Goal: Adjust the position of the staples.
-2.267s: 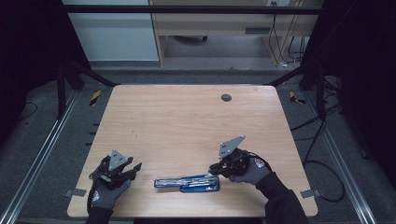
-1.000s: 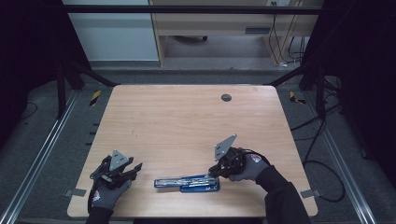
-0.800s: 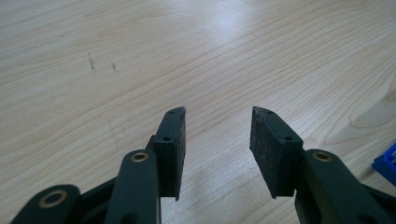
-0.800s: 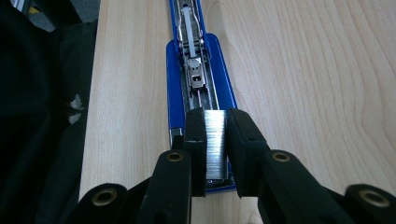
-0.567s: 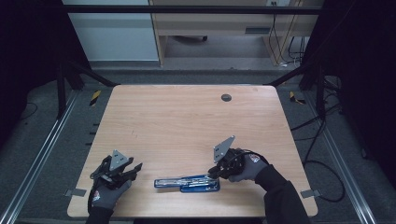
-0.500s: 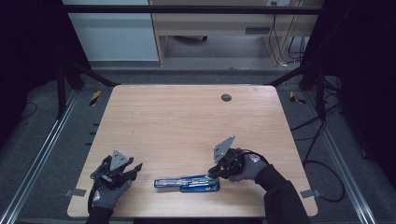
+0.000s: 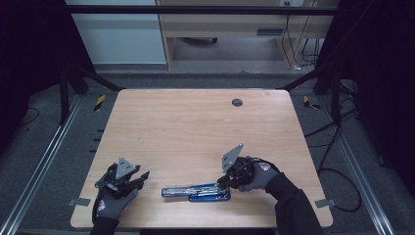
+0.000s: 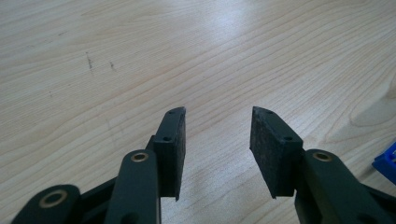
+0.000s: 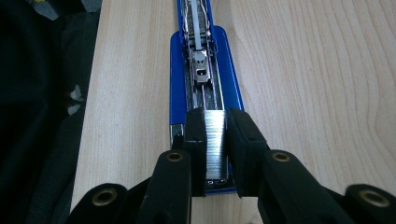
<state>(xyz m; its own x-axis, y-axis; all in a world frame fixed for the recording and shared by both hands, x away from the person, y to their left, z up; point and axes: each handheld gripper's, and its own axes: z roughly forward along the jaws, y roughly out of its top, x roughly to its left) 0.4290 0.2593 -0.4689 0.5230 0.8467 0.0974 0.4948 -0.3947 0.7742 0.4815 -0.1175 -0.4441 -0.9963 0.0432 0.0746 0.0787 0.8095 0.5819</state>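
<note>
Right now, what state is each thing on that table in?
Blue stapler: lying flat near the table's front edge, opened out, staple channel exposed.
Strip of staples: pinched upright over the stapler's channel.
Right gripper: fingers shut on the strip of staples.
Left gripper: fingers open, nothing between them, resting apart from the stapler.

Left claw (image 7: pixel 139 177) rests with jaws apart; right claw (image 7: pixel 222 182) is clamped, angled down.

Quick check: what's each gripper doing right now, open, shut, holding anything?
Left gripper: open, nothing between the jaws, over bare table.
Right gripper: shut on a strip of staples, over the opened blue stapler.
</note>
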